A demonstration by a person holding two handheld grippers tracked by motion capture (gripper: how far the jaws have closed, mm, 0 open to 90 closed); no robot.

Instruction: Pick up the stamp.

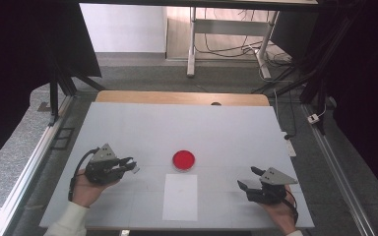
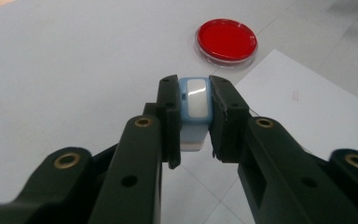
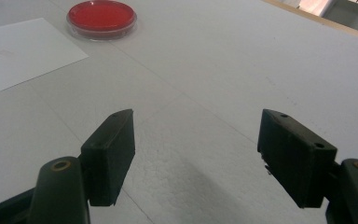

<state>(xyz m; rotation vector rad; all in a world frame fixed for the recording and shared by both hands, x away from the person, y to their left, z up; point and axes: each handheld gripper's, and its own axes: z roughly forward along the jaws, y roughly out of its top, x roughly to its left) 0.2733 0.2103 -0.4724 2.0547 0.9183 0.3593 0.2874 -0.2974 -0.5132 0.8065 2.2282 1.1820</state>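
My left gripper clamps the blue block; I'd carry it level toward the dish; right gripper gapes idle.

Left gripper, right gripper: black jaws, brass pivot pins, grey three-cornered top plates, black trailing cables; white sleeve behind left.

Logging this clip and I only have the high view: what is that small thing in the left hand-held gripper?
Observer: The left hand-held gripper is shut on a small blue-and-white block.
Operator: Is the red dish covered?
Observer: The red dish has a clear rim; a lid I cannot tell.
Operator: Anything between the right jaws?
Observer: No, the right hand-held gripper is open over bare table.
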